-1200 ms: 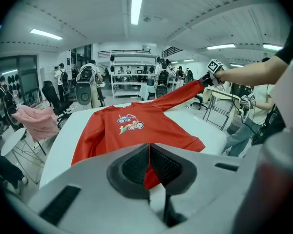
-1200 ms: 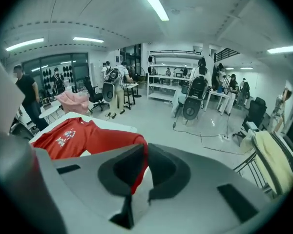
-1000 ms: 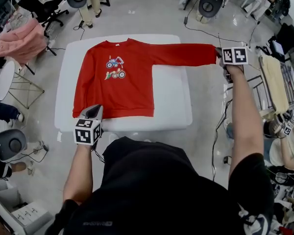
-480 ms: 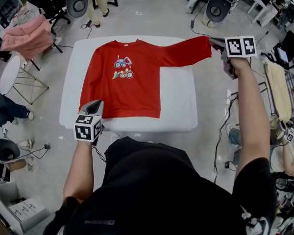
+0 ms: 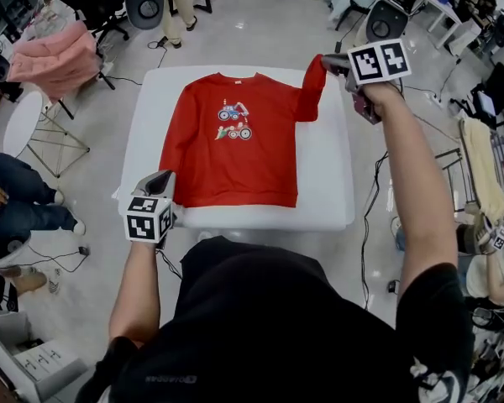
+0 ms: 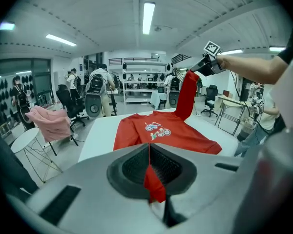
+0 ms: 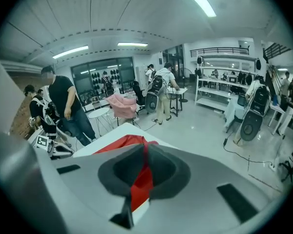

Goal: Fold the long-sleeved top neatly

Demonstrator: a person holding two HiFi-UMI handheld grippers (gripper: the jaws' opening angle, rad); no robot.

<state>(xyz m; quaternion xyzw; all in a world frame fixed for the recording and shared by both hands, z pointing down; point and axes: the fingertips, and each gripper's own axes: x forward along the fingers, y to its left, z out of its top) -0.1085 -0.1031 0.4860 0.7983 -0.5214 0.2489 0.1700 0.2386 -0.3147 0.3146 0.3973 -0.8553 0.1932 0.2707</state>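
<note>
Head view: left gripper (image 5: 162, 183), at 7 o'clock of the white table (image 5: 323, 183), was clamped shut on the hem corner of the red long-sleeved top (image 5: 235, 154). The top lay flat on the table, print up. Right gripper (image 5: 329, 60), at 1 o'clock, pinched the cuff end of one sleeve (image 5: 311, 91), held raised, the cloth hanging.
</note>
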